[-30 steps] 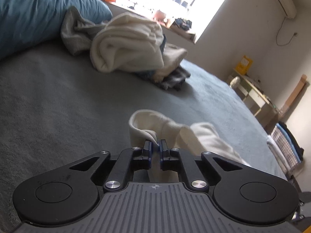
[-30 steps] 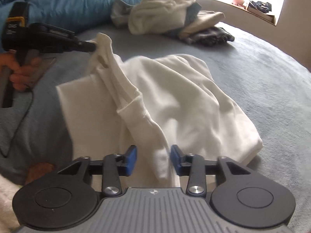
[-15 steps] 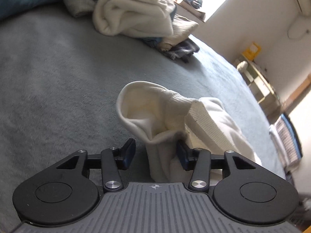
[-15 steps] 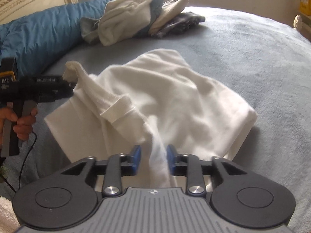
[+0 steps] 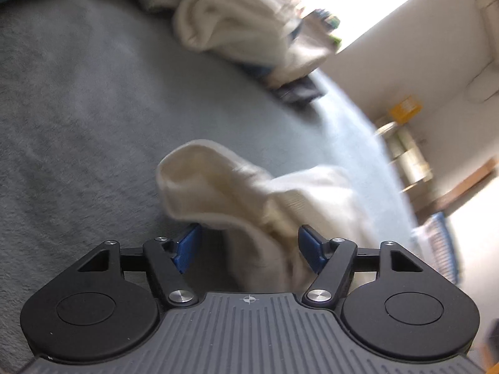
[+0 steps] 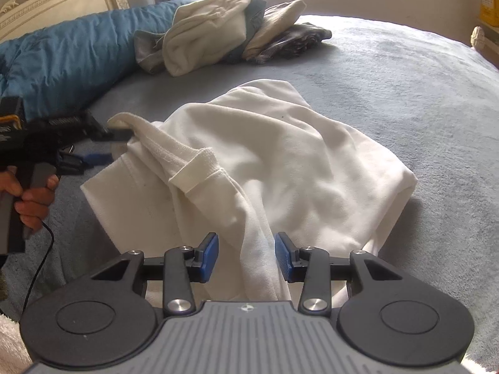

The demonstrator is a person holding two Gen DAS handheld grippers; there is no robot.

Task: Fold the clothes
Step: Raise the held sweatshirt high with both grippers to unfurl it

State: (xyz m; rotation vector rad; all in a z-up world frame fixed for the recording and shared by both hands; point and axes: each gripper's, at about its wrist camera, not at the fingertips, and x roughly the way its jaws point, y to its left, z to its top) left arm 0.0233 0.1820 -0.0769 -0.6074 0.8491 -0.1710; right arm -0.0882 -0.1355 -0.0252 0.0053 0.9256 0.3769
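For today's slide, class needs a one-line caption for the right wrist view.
Right gripper open astride a sleeve of the white sweatshirt on the grey bed; left gripper at its cuff.

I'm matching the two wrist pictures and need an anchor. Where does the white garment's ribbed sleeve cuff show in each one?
Left wrist: ribbed sleeve cuff at centre, just above the tool's fingers.
Right wrist: same cuff left of centre, on the white garment.
Shared landmark: pile of unfolded clothes at the top.

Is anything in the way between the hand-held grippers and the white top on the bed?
Nothing visible. The white cotton top already lies between the open jaws of the right hand-held gripper and the left hand-held gripper, which have just been opening.
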